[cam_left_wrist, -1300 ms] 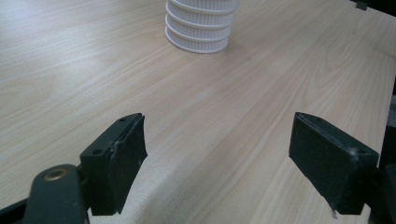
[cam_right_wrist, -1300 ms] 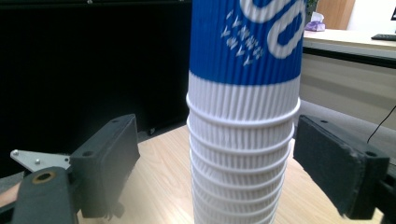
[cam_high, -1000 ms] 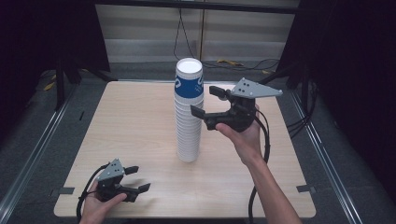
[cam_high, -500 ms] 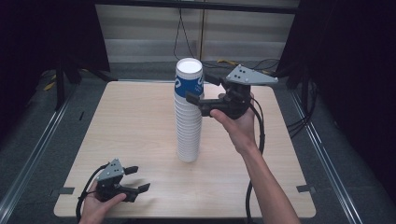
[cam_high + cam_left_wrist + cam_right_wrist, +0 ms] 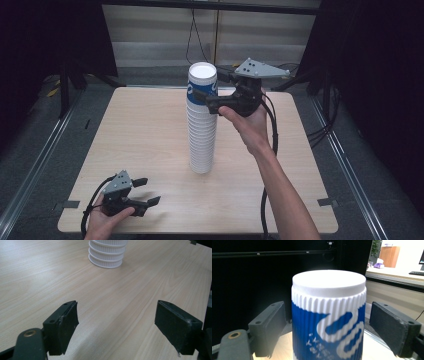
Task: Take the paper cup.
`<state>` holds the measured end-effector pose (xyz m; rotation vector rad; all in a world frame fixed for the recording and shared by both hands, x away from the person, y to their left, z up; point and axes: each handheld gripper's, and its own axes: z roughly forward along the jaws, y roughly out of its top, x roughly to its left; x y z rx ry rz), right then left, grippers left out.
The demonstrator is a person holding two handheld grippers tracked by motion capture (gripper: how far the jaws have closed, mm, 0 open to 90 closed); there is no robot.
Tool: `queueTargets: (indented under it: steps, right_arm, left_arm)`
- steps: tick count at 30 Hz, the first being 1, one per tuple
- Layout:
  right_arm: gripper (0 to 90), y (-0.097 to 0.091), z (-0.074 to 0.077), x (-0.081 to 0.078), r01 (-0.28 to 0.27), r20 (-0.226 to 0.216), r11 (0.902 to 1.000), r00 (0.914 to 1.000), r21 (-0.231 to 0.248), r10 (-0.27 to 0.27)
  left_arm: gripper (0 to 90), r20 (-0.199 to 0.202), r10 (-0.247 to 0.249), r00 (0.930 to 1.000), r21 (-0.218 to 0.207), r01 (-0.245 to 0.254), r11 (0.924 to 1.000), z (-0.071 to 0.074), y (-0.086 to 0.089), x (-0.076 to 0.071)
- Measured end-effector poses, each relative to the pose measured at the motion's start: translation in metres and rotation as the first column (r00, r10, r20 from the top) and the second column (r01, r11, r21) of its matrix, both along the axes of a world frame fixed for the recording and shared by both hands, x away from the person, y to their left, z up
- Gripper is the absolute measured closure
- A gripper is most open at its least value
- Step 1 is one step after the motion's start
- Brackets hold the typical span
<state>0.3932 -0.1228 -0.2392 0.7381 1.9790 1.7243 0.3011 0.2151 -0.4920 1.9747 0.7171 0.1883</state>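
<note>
Apparently untouched, top cup (image 5: pixel 328 315) sits between spread right claw (image 5: pixel 328 327).

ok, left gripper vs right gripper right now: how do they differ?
The left gripper sits low at the near left corner of the table; the right gripper is raised at the top of the cup stack. The left gripper's jaws have bare wood between them; the right gripper's jaws flank the top blue-and-white cup, with gaps on both sides. Both are open, each held in a hand.
</note>
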Motion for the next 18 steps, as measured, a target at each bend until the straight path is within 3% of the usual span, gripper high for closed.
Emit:
queueTargets:
  steps: [9,18]
  right_arm:
    - [14.4,0.0071,0.0006,0.0064,-0.007,-0.015,1.0000,0.9999,-0.002,0.007]
    - [22.5,0.0106,-0.0009,0.0084,-0.012,-0.025,0.9999,0.9996,-0.007,0.012]
  left_arm:
    - [18.7,0.001,-0.002,1.0000,0.002,0.002,1.0000,0.0001,0.0003,-0.0002]
    - [18.7,-0.002,-0.001,1.0000,0.003,0.001,1.0000,0.0001,0.0006,-0.0005]
